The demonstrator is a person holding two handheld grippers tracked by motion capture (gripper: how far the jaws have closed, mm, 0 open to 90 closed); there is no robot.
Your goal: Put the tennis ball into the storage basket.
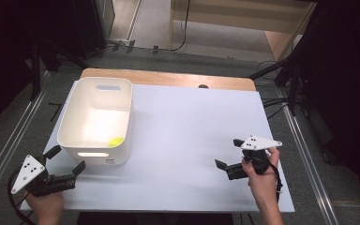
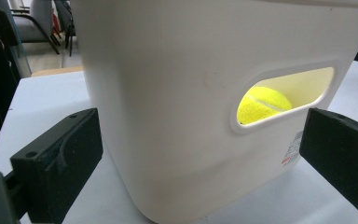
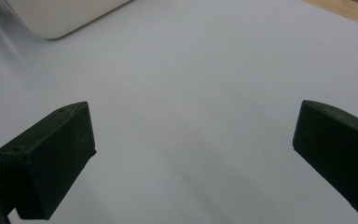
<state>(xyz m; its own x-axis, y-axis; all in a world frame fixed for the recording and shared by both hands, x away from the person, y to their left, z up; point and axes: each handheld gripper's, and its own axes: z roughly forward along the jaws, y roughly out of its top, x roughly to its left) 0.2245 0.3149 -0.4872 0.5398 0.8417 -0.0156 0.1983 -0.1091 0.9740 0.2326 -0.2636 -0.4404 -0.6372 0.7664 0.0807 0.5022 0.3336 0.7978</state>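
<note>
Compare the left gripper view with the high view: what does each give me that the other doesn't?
Left gripper view alone: the tennis ball's white seam through the handle slot, and a printed label low on the bin wall. High view alone: both hands, the right gripper open over bare table, the bin's open top. Shared: white bin, ball inside, left gripper open at its near corner.
</note>
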